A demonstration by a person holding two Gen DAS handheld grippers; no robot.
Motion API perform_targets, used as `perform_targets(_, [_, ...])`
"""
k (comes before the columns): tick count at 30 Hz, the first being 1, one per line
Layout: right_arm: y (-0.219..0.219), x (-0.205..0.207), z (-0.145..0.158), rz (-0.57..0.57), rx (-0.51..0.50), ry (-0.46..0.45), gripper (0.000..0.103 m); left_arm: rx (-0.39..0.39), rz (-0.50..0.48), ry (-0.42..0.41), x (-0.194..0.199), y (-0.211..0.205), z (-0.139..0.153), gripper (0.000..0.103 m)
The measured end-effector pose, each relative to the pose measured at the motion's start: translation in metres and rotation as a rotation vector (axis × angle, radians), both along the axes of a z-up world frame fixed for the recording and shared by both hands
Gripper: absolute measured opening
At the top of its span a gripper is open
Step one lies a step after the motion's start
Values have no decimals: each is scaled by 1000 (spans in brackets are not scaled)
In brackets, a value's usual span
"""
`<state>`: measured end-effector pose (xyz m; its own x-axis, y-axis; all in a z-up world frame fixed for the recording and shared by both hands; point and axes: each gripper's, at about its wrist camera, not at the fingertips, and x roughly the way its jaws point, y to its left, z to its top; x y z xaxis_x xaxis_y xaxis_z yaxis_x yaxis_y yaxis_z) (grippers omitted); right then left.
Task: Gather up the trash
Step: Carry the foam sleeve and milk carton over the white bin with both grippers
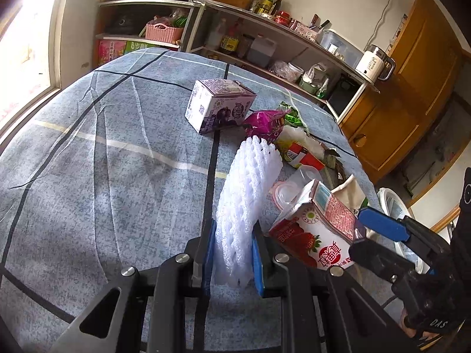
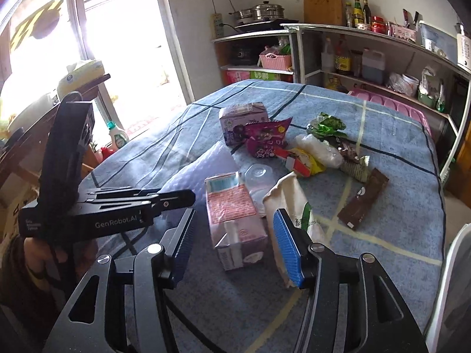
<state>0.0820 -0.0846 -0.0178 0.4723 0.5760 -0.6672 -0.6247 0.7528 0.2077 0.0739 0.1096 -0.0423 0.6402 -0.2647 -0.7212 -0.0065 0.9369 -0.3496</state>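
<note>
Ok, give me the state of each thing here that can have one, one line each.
Left tongs: shut on the white foam net.
Right tongs: open, astride the strawberry milk carton.
Strawberry milk carton: lying down, top torn open.
Purple carton: upright, untouched.

"GenRobot.AI" stands in pale letters on the side of the left gripper in the right wrist view. "DAS" is printed on the black body of the right gripper in the left wrist view. The cartons' and wrappers' print is too small to read
</note>
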Motion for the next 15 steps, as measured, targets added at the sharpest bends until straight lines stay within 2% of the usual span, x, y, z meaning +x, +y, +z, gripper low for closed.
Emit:
perform_targets(5, [4, 8, -10, -20, -30, 18, 54, 15, -25, 3, 6, -2, 0, 23])
perform_targets(10, [7, 13, -14, -18, -36, 18, 54, 20, -46, 8, 17, -4, -2, 38])
perform_targets(12, [6, 13, -13, -30, -36, 11, 41, 21, -48, 13, 22, -6, -2, 40])
perform_targets(15, [3, 13, -12, -34, -30, 13, 39, 55, -40, 15, 27, -7, -2, 40])
